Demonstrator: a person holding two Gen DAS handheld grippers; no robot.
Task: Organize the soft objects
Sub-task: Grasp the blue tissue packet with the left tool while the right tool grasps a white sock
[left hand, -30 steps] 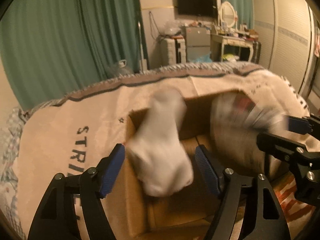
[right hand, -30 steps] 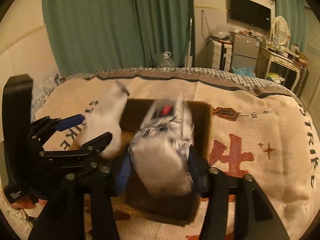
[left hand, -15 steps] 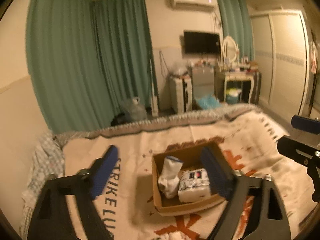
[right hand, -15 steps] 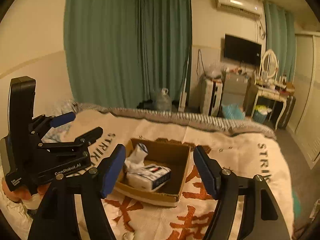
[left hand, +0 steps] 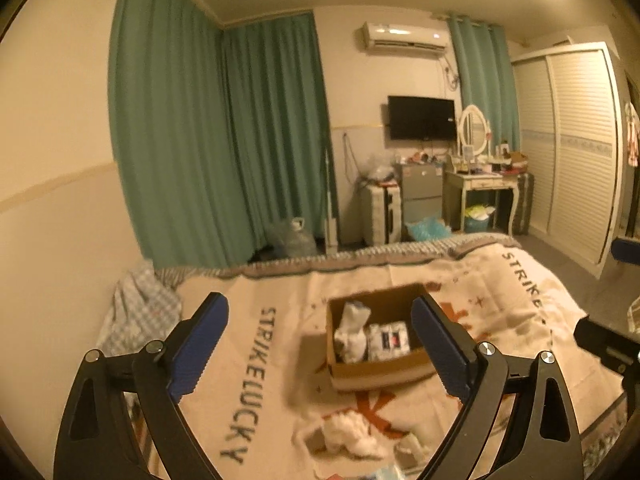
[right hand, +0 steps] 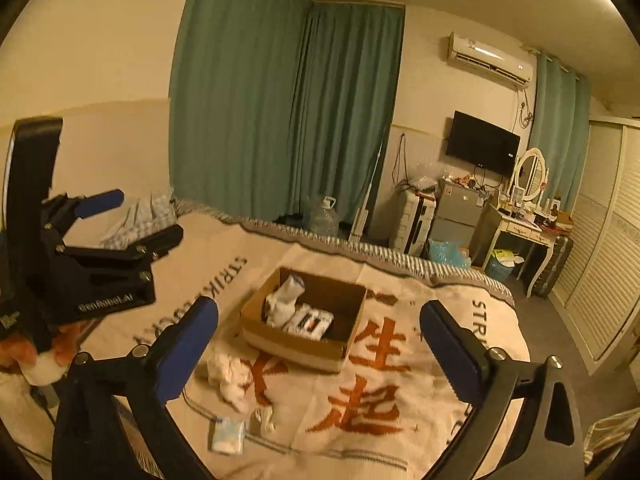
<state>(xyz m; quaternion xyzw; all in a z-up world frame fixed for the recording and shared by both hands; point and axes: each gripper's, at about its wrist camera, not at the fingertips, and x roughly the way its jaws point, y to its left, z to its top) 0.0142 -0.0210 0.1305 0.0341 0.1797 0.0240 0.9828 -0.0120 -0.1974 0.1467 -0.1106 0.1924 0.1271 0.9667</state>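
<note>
Socks (right hand: 283, 303) and tissue pack (right hand: 309, 320) lie in the cardboard box (right hand: 297, 349); both wide-open, empty tongs, left gripper (left hand: 320, 350) and right gripper (right hand: 320, 354), should next grab the white cloth (right hand: 229, 374).

Bed (right hand: 460, 432) under a cream lettered blanket (right hand: 168, 276). Mid-blanket: open cardboard box (right hand: 296, 346). Toward the near edge: crumpled white cloth (right hand: 228, 372), small white roll (right hand: 265, 417), pale blue packet (right hand: 227, 435). Checked fabric (right hand: 136, 216) bunched at the far left corner.
</note>
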